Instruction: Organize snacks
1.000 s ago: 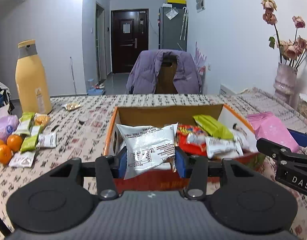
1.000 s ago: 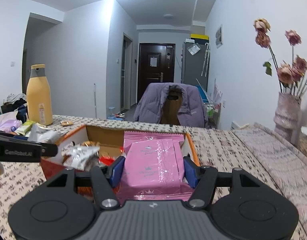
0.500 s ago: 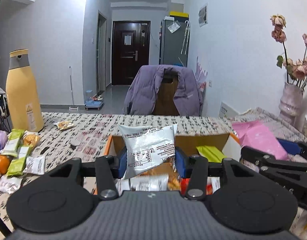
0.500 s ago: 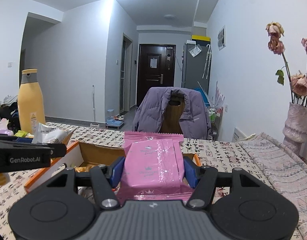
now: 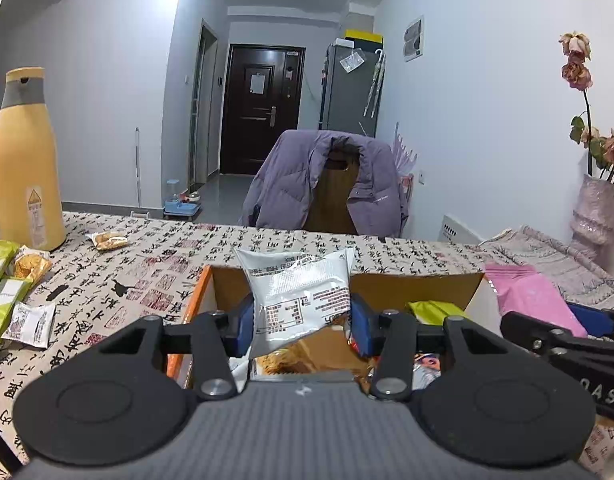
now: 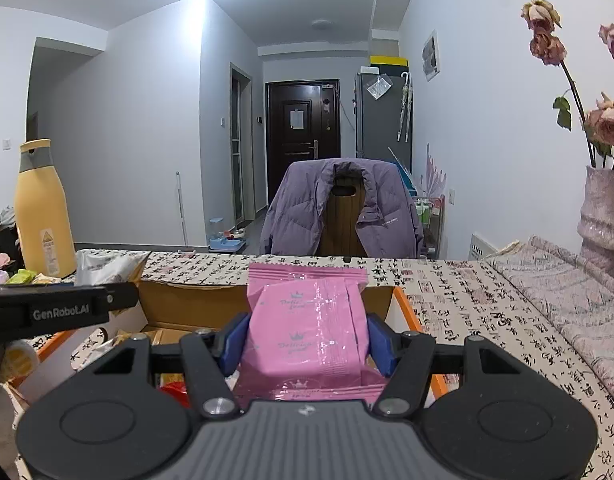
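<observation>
My left gripper (image 5: 301, 322) is shut on a silver-white snack packet (image 5: 297, 296), held upright over the open cardboard box (image 5: 195, 300) with orange edges. Several snack packets lie inside the box, a green one (image 5: 435, 311) among them. My right gripper (image 6: 307, 340) is shut on a pink packet (image 6: 307, 332), held over the box's right part (image 6: 407, 312). The pink packet (image 5: 535, 296) and the right gripper's black finger (image 5: 563, 350) show at the right of the left wrist view. The left gripper's black finger (image 6: 59, 312) crosses the left of the right wrist view.
A tall yellow bottle (image 5: 25, 160) stands at the table's far left, with green bars (image 5: 3, 300), a white sachet (image 5: 29, 324) and biscuit packets (image 5: 107, 240) loose on the patterned tablecloth. A vase of dried roses (image 6: 603, 208) stands at the right. A chair with a purple jacket (image 5: 327, 184) faces the table's far side.
Both grippers have moved forward over the box with their packets still held. The box has slid lower and closer in both views, so that less of its inside shows.
</observation>
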A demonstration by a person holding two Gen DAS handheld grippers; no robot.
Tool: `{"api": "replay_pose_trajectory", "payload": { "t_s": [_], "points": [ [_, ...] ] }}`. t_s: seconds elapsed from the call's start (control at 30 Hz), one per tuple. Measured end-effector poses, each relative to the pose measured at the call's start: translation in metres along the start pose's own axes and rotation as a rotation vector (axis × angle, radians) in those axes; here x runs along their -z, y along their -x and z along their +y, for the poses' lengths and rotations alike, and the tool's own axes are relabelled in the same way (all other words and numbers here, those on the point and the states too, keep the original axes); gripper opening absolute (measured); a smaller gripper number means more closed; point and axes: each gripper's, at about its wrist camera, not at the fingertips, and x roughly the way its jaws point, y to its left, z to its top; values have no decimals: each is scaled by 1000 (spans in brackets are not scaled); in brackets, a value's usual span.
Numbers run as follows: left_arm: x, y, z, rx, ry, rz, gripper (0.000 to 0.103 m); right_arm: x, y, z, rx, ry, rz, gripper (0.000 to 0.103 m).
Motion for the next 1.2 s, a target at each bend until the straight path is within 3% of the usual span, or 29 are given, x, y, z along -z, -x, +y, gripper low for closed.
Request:
{"api": "replay_pose_trajectory", "payload": {
  "t_s": [0.2, 0.3, 0.4, 0.47, 0.5, 0.63, 0.97, 1.2],
  "points": [
    [7, -4, 4, 16, -10, 14, 48, 7, -9, -1, 10, -2, 38, 61],
    [9, -2, 7, 27, 7, 6, 55, 8, -9, -2, 4, -3, 44, 61],
    [9, 0, 10, 23, 20, -4, 73, 8, -8, -4, 5, -11, 43, 64],
    [8, 2, 11, 9, 33, -15, 101, 8, -7, -7, 12, -20, 39, 77],
    [8, 3, 12, 3, 38, -27, 103, 8, -6, -8, 13, -27, 34, 86],
    [7, 4, 15, 11, 51, -33, 103, 9, -6, -11, 19, -46, 36, 103],
    [5, 5, 13, 5, 55, -25, 103, 12, -9, -13, 21, -51, 53, 103],
    [-13, 28, 12, 14, 72, -57, 103, -3, 7, -11, 34, -44, 25, 103]
  ]
}}
